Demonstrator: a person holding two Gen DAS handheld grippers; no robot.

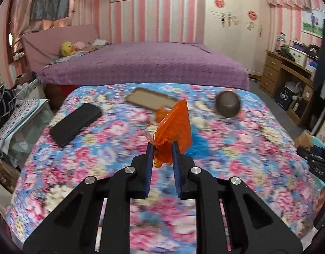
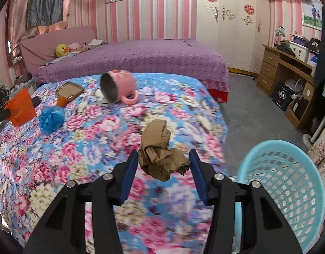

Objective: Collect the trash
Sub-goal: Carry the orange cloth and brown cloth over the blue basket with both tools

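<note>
My left gripper (image 1: 161,146) is shut on an orange plastic wrapper (image 1: 175,124) and holds it above the floral cloth; the wrapper also shows at the far left of the right wrist view (image 2: 21,108). My right gripper (image 2: 163,158) is shut on a crumpled brown paper (image 2: 160,156), held above the cloth's right side. A light blue mesh basket (image 2: 285,188) stands on the floor at the lower right of that gripper. A crumpled blue plastic bag (image 2: 51,118) and a small orange scrap (image 2: 61,101) lie on the cloth.
A pink mug (image 2: 119,85) lies on its side on the floral cloth (image 2: 98,148). A brown cardboard tray (image 1: 150,99) and a black phone (image 1: 75,123) lie there too. A purple bed (image 1: 145,63) is behind, a wooden desk (image 2: 287,72) at right.
</note>
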